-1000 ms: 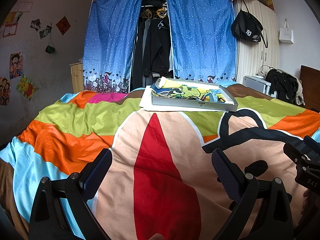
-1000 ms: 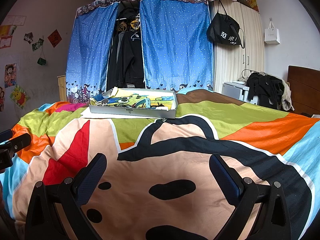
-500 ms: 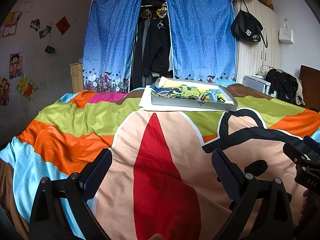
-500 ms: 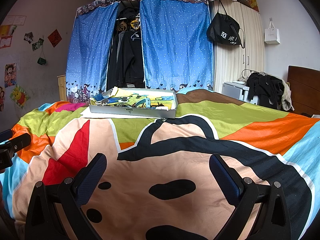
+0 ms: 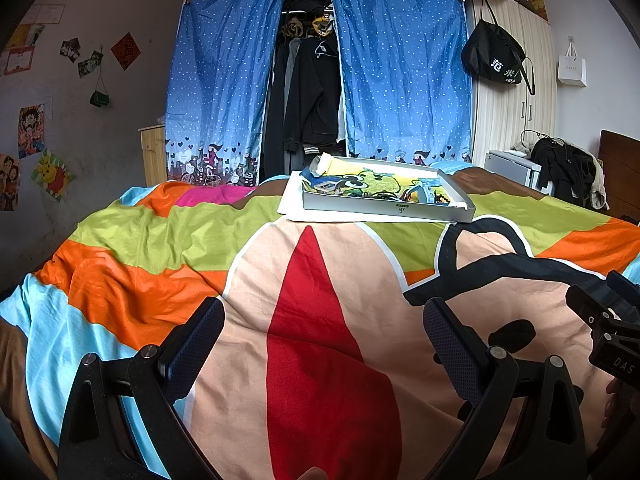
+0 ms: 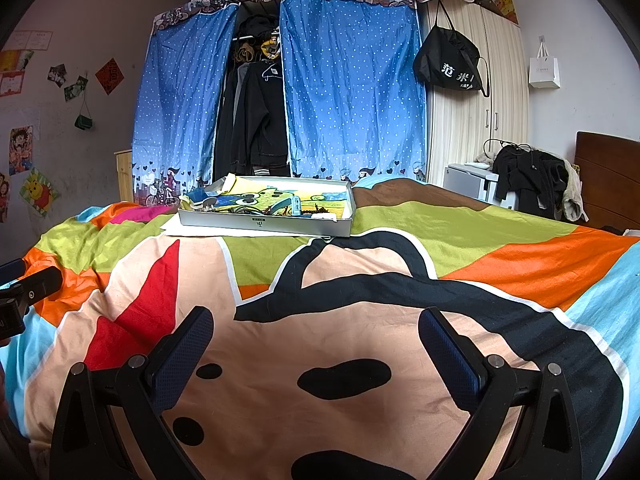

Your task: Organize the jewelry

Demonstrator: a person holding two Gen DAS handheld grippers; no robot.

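I hold my left gripper (image 5: 322, 322) low over the near edge of the bed, its two black fingers with blue textured pads (image 5: 448, 340) spread wide and nothing between them. My right gripper (image 6: 316, 330) hangs beside it, just as wide and just as empty, above the bright cartoon-print duvet (image 6: 400, 332) with its orange, green and red patches. The shallow grey cardboard tray (image 5: 384, 208) sits well ahead of both grippers, toward the far edge of the bed, resting on a white sheet of paper (image 5: 290, 204). Inside the tray lies a yellow cartoon-printed lining, and on it a small tangle of jewelry (image 6: 280, 210) gathered toward the tray's near wall; the pieces are too small to tell apart. Beyond the bed hang blue dotted curtains (image 6: 352, 92), parted on dark clothes.
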